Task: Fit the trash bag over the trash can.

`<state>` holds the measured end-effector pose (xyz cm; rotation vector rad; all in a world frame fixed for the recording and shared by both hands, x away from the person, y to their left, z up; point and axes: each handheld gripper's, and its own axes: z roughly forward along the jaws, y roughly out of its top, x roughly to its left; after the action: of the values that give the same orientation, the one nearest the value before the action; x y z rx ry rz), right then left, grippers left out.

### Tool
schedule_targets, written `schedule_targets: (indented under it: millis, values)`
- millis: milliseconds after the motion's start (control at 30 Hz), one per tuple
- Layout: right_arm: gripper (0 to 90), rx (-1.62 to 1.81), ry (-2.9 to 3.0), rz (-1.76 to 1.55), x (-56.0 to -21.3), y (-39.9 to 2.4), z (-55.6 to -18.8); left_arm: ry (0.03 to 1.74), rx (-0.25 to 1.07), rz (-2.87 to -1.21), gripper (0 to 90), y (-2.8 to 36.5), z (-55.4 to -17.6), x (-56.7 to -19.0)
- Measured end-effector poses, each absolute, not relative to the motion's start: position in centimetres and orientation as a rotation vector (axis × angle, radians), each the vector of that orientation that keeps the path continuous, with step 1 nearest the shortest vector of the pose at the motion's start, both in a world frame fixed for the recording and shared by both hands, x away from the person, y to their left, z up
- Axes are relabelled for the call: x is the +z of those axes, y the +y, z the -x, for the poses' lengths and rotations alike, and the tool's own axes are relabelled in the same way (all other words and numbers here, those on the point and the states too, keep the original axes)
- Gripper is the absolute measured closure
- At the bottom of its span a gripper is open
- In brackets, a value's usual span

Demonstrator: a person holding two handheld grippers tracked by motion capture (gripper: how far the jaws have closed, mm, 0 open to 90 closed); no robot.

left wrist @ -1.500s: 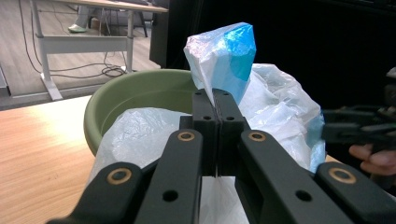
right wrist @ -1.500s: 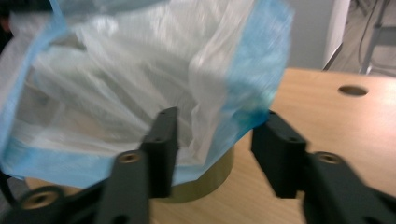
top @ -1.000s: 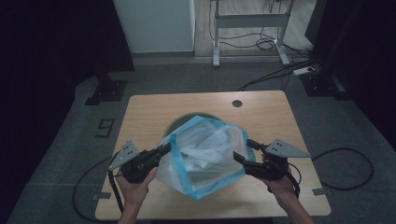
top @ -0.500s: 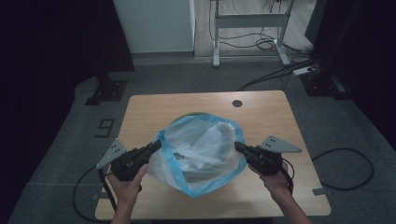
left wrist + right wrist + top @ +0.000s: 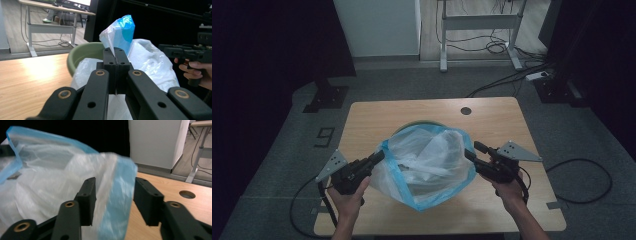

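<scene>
A translucent white plastic bag [image 5: 427, 160] with a blue rim lies spread over a green basin [image 5: 412, 125] on the wooden table [image 5: 377, 117]. At the bag's left edge, my left gripper [image 5: 379, 156] is shut on a pinch of film; in the left gripper view the film rises between the closed jaws of the left gripper [image 5: 116, 51], with the basin [image 5: 82, 53] behind. My right gripper [image 5: 474, 150] is at the bag's right edge. Its jaws have just been opening, and the blue rim [image 5: 120, 195] hangs loose between the jaws of the right gripper [image 5: 113, 192].
A round cable hole [image 5: 466, 110] sits near the table's far edge. Grey floor surrounds the table, with a desk frame [image 5: 477, 22] and cables beyond. A cable [image 5: 582, 180] loops on the floor at the right. Bare tabletop lies left of the basin.
The bag's mouth has been pulled wider and flatter over the basin. The right gripper's jaws now stand apart around the rim. Both hands have stayed nearly in place.
</scene>
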<state>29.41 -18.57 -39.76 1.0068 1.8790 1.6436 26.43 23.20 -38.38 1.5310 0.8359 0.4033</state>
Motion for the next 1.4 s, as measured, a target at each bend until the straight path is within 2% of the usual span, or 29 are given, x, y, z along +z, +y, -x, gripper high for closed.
schedule_targets:
  millis: [200, 333, 633, 767, 1067, 1400]
  values:
    - [35.8, 1.625, 1.887, -1.023, -39.0, -17.1, -29.3, 0.799, 0.388, -1.551, 89.6, 22.0, -25.9, -38.3]
    - [34.3, 1.56, 1.922, -1.076, -39.5, -16.2, -29.7, 0.787, 0.378, -1.559, 89.5, 21.6, -25.7, -38.4]
    - [54.0, 1.655, 1.972, -1.14, -40.8, -16.4, -29.8, 0.787, 0.366, -1.551, 89.2, 21.8, -25.6, -38.6]
    - [67.4, 1.675, 1.988, -1.12, -40.7, -16.1, -29.6, 0.789, 0.369, -1.552, 89.1, 21.9, -25.5, -38.7]
    - [87.7, 1.6, 1.976, -1.123, -39.9, -15.7, -29.3, 0.792, 0.371, -1.548, 88.8, 22.0, -25.6, -38.7]
    - [89.1, 1.473, 1.918, -1.049, -38.9, -16.0, -30.0, 0.821, 0.422, -1.517, 89.6, 23.1, -26.8, -37.7]
